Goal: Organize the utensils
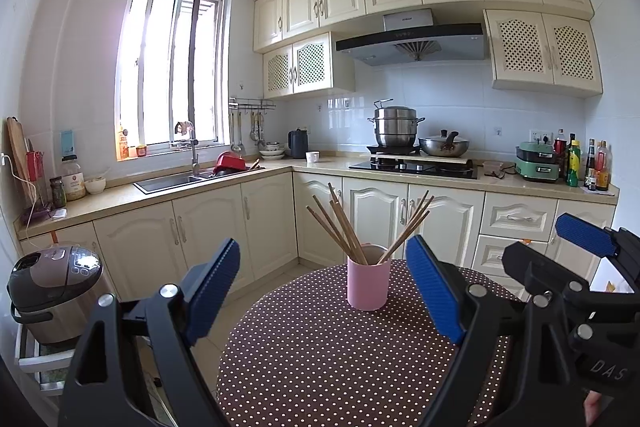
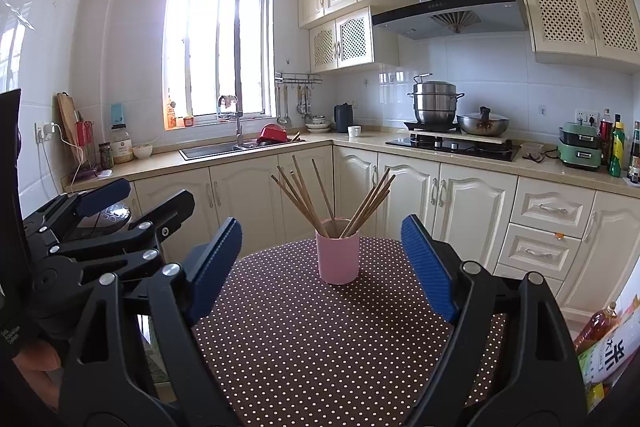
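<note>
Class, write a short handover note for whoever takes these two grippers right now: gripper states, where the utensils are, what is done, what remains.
Left gripper: open, empty, above the table.
Right gripper: open, empty, beside it.
Chopsticks stand fanned out in the pink cup on the dotted table.
Done: no loose chopsticks in view; all seen are in the cup.
Left: probably just check for strays out of view.

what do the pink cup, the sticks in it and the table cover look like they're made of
Pink cup: smooth matte surface, no glare, likely plastic or matte ceramic; cannot tell which.
Chopsticks: thin brown rods with a dull, uneven tone, probably wood or bamboo.
Table cover: brown with white dots, flat with a faint sheen, fabric or wipeable vinyl.
</note>
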### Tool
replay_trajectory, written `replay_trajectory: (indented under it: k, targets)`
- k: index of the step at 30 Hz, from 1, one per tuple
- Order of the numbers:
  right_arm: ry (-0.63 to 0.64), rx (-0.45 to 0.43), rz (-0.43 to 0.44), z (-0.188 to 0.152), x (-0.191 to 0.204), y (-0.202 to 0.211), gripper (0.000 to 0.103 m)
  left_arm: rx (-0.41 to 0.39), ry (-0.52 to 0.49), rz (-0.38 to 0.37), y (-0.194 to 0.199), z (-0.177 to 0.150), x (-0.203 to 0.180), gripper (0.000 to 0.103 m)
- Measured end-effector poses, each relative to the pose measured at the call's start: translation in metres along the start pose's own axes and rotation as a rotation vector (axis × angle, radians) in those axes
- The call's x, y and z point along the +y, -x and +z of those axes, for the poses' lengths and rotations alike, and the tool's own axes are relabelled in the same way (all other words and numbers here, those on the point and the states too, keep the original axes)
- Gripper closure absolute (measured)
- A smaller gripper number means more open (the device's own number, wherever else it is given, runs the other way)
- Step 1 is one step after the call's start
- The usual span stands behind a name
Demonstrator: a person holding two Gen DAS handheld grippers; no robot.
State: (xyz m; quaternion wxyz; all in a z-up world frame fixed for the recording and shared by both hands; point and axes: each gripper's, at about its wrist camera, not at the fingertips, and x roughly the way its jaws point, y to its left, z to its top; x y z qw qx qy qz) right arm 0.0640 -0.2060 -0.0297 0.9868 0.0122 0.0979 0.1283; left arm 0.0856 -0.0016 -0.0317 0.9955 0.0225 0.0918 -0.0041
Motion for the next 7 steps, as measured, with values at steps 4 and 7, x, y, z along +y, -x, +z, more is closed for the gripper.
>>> replay_trajectory:
  k: [4, 7]
  targets:
    - [-0.003, 0.006, 0.001, -0.0012, -0.0016, -0.0027, 0.022, 0.003, 0.000, 0.001, -0.0018, -0.0020, 0.0011, 0.019]
    - [-0.002, 0.009, 0.000, -0.0017, -0.0017, -0.0043, 0.022, 0.008, 0.003, -0.001, -0.0034, -0.0024, 0.0013, 0.019]
